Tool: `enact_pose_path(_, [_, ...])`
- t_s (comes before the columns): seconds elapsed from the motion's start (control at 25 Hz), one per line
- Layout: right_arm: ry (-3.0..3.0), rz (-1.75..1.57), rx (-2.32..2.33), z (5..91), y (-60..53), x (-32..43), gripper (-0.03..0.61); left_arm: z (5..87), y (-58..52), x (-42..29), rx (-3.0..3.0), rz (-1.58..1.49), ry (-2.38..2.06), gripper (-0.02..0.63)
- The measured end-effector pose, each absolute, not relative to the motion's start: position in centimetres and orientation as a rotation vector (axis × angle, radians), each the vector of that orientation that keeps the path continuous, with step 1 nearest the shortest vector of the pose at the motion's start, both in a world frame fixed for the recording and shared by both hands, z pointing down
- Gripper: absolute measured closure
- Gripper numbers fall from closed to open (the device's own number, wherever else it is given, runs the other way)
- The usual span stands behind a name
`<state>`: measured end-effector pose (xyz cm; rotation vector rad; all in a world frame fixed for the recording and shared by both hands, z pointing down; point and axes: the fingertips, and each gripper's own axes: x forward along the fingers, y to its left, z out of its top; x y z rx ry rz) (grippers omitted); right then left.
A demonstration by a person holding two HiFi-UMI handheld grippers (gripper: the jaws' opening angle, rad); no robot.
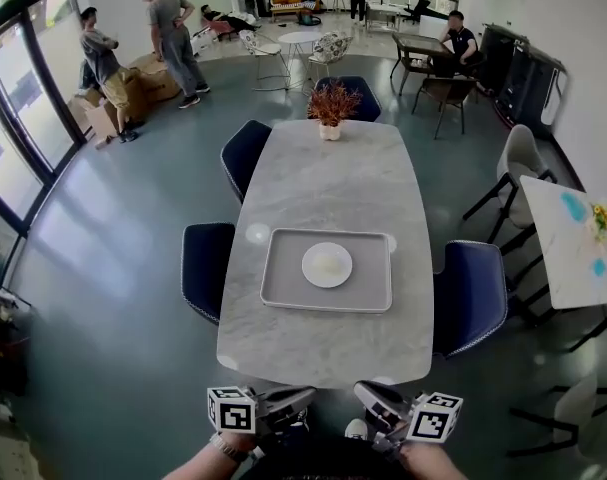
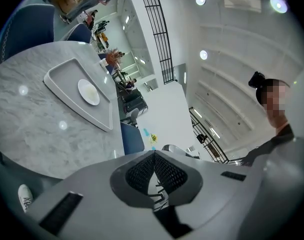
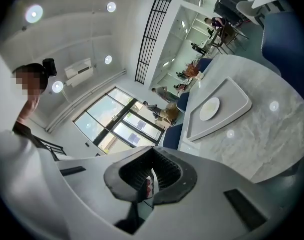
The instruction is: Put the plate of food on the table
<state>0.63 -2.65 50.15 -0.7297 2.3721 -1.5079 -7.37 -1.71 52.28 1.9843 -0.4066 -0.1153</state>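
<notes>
The plate (image 1: 327, 265), small, round and white with pale food on it, is judged stiff, light, slick and breakable, best taken by its rim. It is seated centrally in a grey rimmed tray (image 1: 279, 298) near the marble table's (image 1: 323, 168) near edge. Beyond that edge, the left gripper (image 1: 291, 402) and right gripper (image 1: 369, 397) are held clenched on nothing.

A large open hall, probably an office lounge or showroom. Beyond the fingers (image 1: 291, 399) a marble bench (image 1: 328, 183) stands ringed by blue chairs (image 1: 205, 266). Farther out are small tables (image 1: 301, 40), a sofa (image 1: 295, 3), cardboard boxes (image 1: 148, 80), tall windows (image 1: 13, 118) and standing people (image 1: 173, 38). Above the fingers, a high white ceiling (image 2: 242, 49) carries round recessed lights (image 2: 201, 0).
</notes>
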Motion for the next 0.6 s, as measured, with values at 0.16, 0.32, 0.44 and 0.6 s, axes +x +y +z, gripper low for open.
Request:
enact_pose_path(0.16, [2.413, -1.547, -0.630, 50.8, -0.1, 3.2, 0.568, 52.4, 1.3, -3.7, 1.972, -0.143, -0.466, 0.606])
enact_pose_path(0.32, [2.436, -1.583, -0.566, 51.5, 2.3, 5.2, 0.568, 53.0, 4.6, -1.0, 1.956, -0.165, -0.507, 0.606])
enact_pose_path(0.44, [2.472, -1.593, -0.525, 51.9, 3.8, 6.6, 0.568, 53.4, 6.3, 0.6, 1.962, -0.179, -0.541, 0.606])
enact_pose_path(0.6, [2.487, -1.606, -0.483, 52.1, 5.1, 8.3, 0.568, 53.6, 7.9, 2.6, 1.945, -0.210, -0.574, 0.606])
